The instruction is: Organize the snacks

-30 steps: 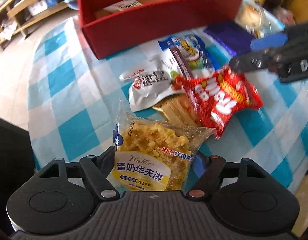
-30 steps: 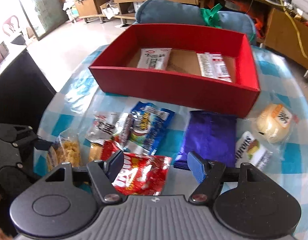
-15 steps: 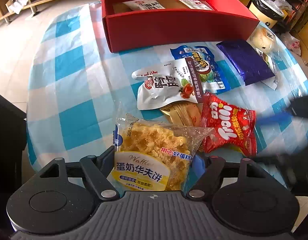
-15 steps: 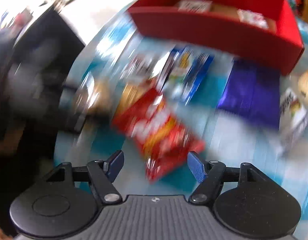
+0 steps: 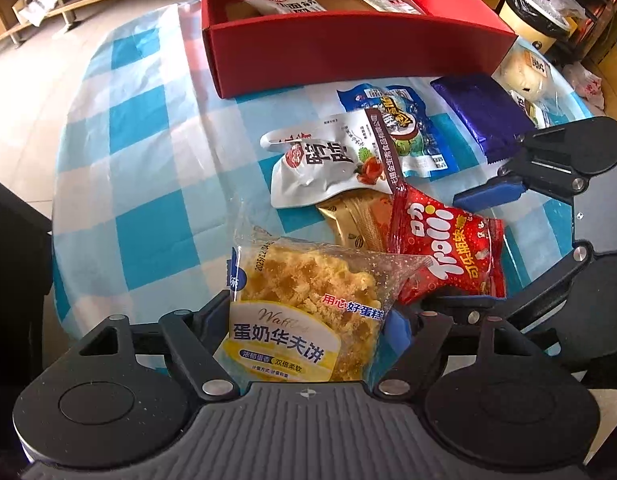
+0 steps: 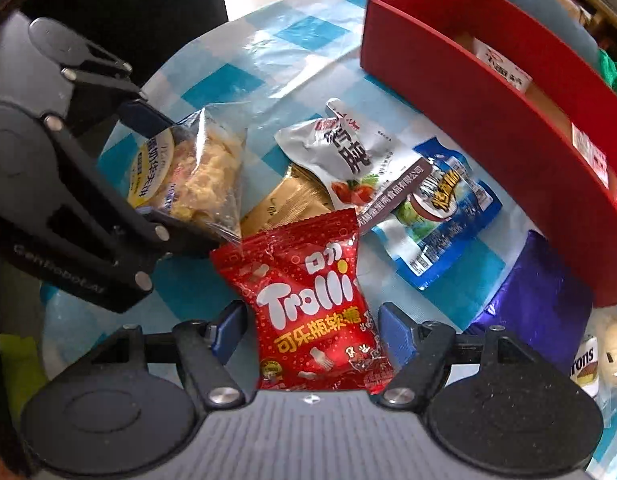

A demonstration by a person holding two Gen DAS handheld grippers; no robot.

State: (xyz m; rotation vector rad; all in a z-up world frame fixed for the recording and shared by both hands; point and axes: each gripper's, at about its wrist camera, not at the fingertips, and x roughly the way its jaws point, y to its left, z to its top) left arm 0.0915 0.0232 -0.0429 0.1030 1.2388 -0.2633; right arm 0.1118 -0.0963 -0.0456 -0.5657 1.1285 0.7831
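Left gripper [image 5: 312, 320]: jaws clamp waffle pack [image 5: 304, 308].
Right gripper [image 6: 310, 330]: newly lowered, jaws opening around red candy bag [image 6: 312, 300].
Red box [image 6: 488, 120]: beyond both; 2 packets inside.

Snack packets spread on a checked cloth before a red box

A clear waffle packet [image 5: 304, 312] stands nearest, tilted up off the cloth; right of it lies a red Trolli gummy bag [image 6: 316, 300], overlapping a gold wrapper [image 5: 356, 220]. Beyond them a white pouch [image 5: 328, 160] overlaps a blue-and-white packet [image 5: 412, 128], with a purple bar [image 5: 484, 112] and a pale bun in clear wrap [image 5: 524, 72] farther right. The red box [image 5: 348, 52] at the far side holds two flat white sachets.
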